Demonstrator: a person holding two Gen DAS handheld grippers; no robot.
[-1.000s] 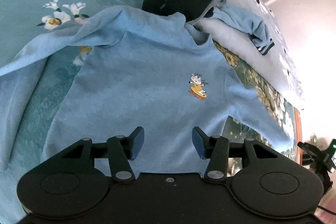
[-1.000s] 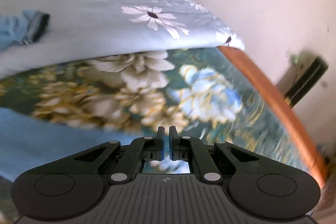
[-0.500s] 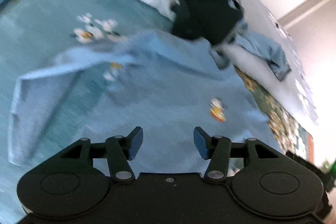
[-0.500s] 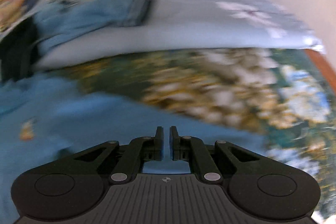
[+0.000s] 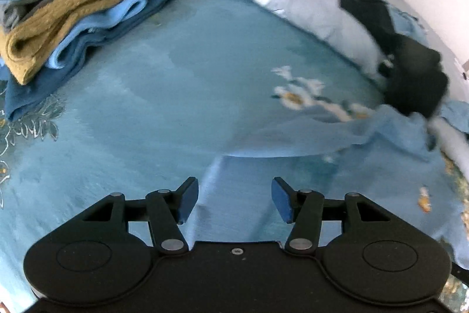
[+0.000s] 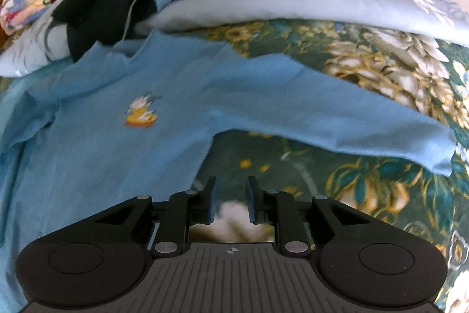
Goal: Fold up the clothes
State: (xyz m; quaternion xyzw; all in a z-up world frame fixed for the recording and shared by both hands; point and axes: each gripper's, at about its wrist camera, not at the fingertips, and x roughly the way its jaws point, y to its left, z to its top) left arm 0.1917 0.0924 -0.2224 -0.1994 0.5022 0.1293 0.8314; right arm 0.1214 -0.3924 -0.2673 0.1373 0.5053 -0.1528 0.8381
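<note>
light blue long-sleeved shirt (image 6: pixel 123 143) lies face up, spread flat on bed (image 6: pixel 366 172), small cartoon print on chest; one sleeve (image 6: pixel 337 122) stretched out over floral bedspread; left gripper (image 5: pixel 234 200) released, jaws wide, hovering over other sleeve (image 5: pixel 234 189); right gripper (image 6: pixel 231 200) part open, empty, above bedspread just beside shirt's side edge; stack of folded clothes (image 5: pixel 67 19) well apart; likely step: fold sleeves inward; advice: pinch cuff only, single layer, lift low, lay sleeve straight across chest, avoid dragging body
</note>
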